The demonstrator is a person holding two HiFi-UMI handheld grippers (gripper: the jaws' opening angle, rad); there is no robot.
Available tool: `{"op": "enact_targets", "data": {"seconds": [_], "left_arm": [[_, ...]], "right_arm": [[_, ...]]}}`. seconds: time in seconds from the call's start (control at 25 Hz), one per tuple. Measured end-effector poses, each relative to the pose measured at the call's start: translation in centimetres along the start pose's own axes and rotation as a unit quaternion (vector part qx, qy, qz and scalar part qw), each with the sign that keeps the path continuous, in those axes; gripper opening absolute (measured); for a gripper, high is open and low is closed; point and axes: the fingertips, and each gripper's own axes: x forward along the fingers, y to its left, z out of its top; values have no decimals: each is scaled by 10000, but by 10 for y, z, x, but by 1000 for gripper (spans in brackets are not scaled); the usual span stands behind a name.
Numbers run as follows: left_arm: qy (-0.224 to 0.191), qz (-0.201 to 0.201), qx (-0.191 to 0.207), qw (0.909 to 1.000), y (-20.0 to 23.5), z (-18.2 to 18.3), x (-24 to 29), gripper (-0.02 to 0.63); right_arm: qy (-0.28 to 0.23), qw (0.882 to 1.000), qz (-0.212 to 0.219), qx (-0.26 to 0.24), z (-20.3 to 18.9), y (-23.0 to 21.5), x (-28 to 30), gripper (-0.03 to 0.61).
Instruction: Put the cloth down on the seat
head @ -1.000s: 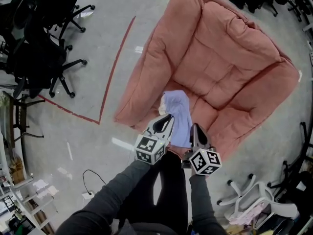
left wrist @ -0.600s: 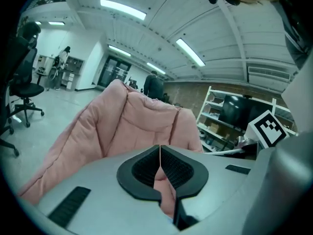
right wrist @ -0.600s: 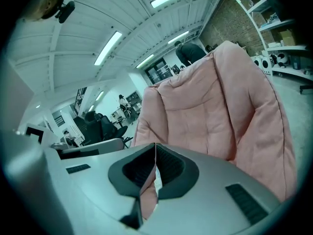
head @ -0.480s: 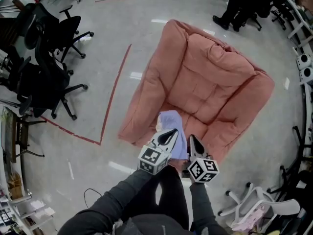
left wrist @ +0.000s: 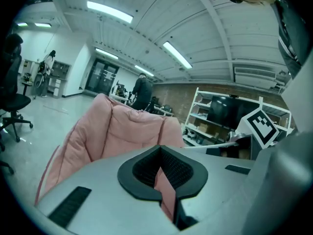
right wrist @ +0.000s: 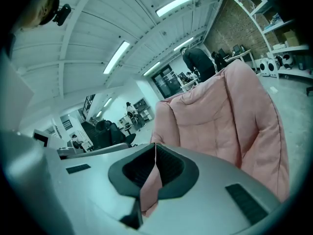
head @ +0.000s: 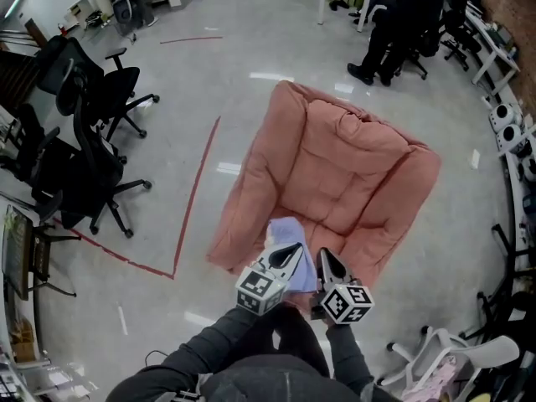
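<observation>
As the head view looks down, cloth: a pale lilac cloth (head: 286, 231) lies crumpled on the front edge of the seat (head: 335, 212), lower centre of the frame. Its near part is hidden behind the grippers.
Head view, armchair: a big padded pink armchair (head: 352, 153) fills the centre, with puffy arms rising on both sides of the seat.
Head view, grippers: left gripper (head: 294, 249) and right gripper (head: 322, 255) sit side by side, tips over the cloth's lower part. Contact cannot be told from here.
Head view, surroundings: black office chairs (head: 88, 162) at left, a red tape line (head: 198, 182) between them and the armchair, people (head: 402, 19) at upper right, a white chair (head: 456, 358) at lower right. All are well apart from the seat and none stands in the way.
Left gripper view, jaws: pressed together with nothing clamped. Only a sliver of pink upholstery shows through the slot under the pads.
Left gripper view, beyond: the armchair's back at centre left, shelving (left wrist: 215, 124) at right. The cloth is not in view.
Right gripper view, jaws: likewise closed and empty, with a pink wedge showing below.
Right gripper view, beyond: the armchair at right, distant desks at left, no cloth.
Handling, judged: the cloth looks light, limp and not fragile. It would sag and fold, so it is best pinched at a free corner or edge, one per gripper to keep it spread. The cushion beneath would give.
Task, judged: the cloth already rests on the seat.
</observation>
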Motion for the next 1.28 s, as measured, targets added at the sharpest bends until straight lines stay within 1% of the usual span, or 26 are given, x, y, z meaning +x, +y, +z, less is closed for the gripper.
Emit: {"op": "enact_targets", "data": {"seconds": [0.24,0.4,0.72,1.28], "left_arm": [[19,101,32,9999,-13,11,-23,9],[-51,86,-2,10000,-24,16,-31,8],[21,86,29,10000,-40,2,-41,9],[3,65,60,10000,-50,-6,-55,9]], "right_arm": [[-280,9995,-1,-145,22,21,-24,12],[-414,9989,2,-207,27,30,-40,12],[-406,9987,-137,-291,16,27,-66,11],[-357,9990,-27,-271,2,40,-78,11]]}}
